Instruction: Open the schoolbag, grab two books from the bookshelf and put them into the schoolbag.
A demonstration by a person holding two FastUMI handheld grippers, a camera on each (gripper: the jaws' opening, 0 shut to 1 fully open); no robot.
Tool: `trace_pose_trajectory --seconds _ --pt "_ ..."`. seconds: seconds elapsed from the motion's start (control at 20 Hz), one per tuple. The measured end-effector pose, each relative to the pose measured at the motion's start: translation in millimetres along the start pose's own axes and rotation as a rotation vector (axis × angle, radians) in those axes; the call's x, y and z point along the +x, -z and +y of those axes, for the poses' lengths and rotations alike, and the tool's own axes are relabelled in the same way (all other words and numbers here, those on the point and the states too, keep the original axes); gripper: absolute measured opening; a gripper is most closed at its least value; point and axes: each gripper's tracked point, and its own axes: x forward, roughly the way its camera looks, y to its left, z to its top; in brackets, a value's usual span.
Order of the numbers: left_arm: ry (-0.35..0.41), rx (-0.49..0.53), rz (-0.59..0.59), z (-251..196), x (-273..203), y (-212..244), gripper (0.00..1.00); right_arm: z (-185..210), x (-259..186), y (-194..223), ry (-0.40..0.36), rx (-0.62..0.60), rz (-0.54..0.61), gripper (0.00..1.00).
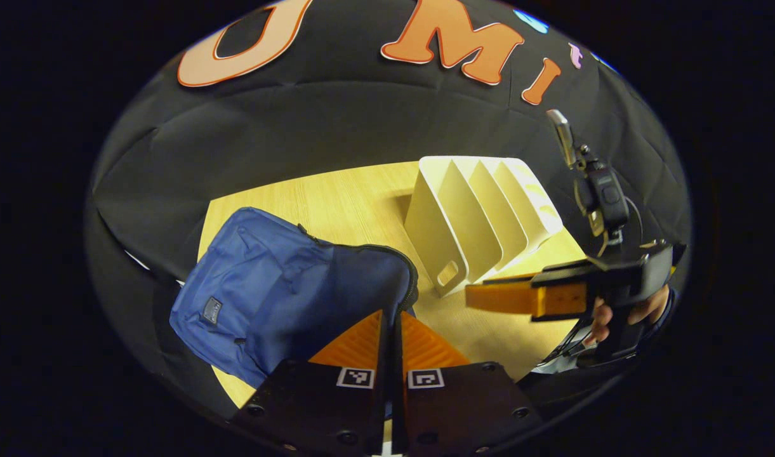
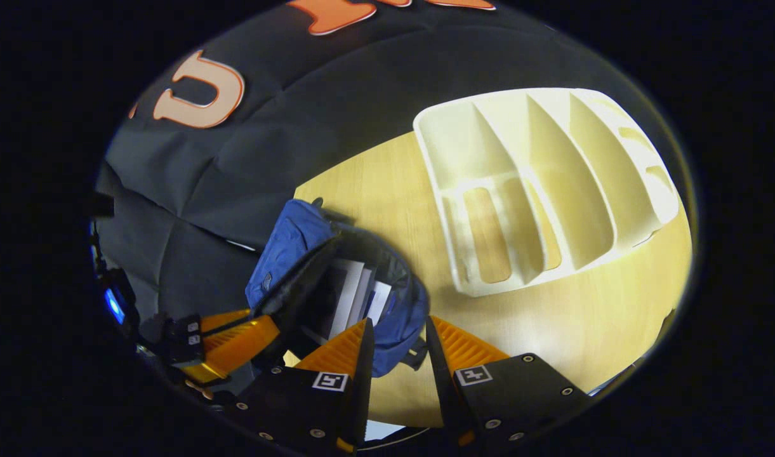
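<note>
The blue schoolbag (image 1: 266, 292) lies on the wooden table (image 1: 336, 203), left of the white bookshelf (image 1: 482, 216). My left gripper (image 1: 392, 317) is shut on the bag's dark rim at its opening. In the right gripper view the bag (image 2: 292, 241) gapes open, and white books (image 2: 355, 292) stand inside it. The left gripper (image 2: 260, 330) holds the rim from the left there. My right gripper (image 2: 397, 324) is open just above the bag's near side, with nothing between its fingers. In the left gripper view a hand holds the right gripper (image 1: 473, 297) in front of the bookshelf.
The bookshelf (image 2: 539, 190) is a slotted rack whose visible compartments hold nothing. Bare table (image 2: 584, 317) lies to its front and right. The booth's black cloth wall stands close behind the table and bag.
</note>
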Motion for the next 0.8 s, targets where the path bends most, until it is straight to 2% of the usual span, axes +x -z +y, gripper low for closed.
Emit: trace_pose_trajectory --seconds 0.05,0.15,0.2,0.25,0.35,0.4,0.6,0.65,0.7,0.8 --pt "0.003 -0.009 0.009 -5 2 3 0.12 -10 -7 -8 0.011 0.002 -0.021 0.47" --pt "0.003 -0.021 0.008 -12 3 6 0.14 -33 -27 -29 0.039 -0.022 -0.078 0.47" --pt "0.005 -0.026 -0.006 -17 3 3 0.25 -41 -38 -39 0.051 -0.041 -0.114 0.47" --pt "0.009 -0.032 -0.019 -23 2 -1 0.28 -52 -49 -51 0.072 -0.061 -0.151 0.47" --pt "-0.007 -0.027 -0.045 -29 -2 -7 0.43 -66 -69 -74 0.105 -0.092 -0.225 0.47" --pt "-0.011 -0.026 -0.057 -35 -2 -12 0.55 -72 -75 -83 0.115 -0.106 -0.259 0.49" --pt "-0.025 -0.043 -0.149 -60 -11 -44 0.71 -85 -105 -118 0.139 -0.138 -0.392 0.54" --pt "-0.033 -0.047 -0.182 -66 -15 -55 0.74 -90 -113 -125 0.15 -0.152 -0.424 0.44" --pt "-0.04 -0.049 -0.221 -71 -18 -65 0.82 -92 -120 -131 0.159 -0.17 -0.458 0.62" --pt "-0.059 -0.046 -0.29 -80 -23 -86 0.85 -100 -135 -146 0.18 -0.203 -0.522 0.72"
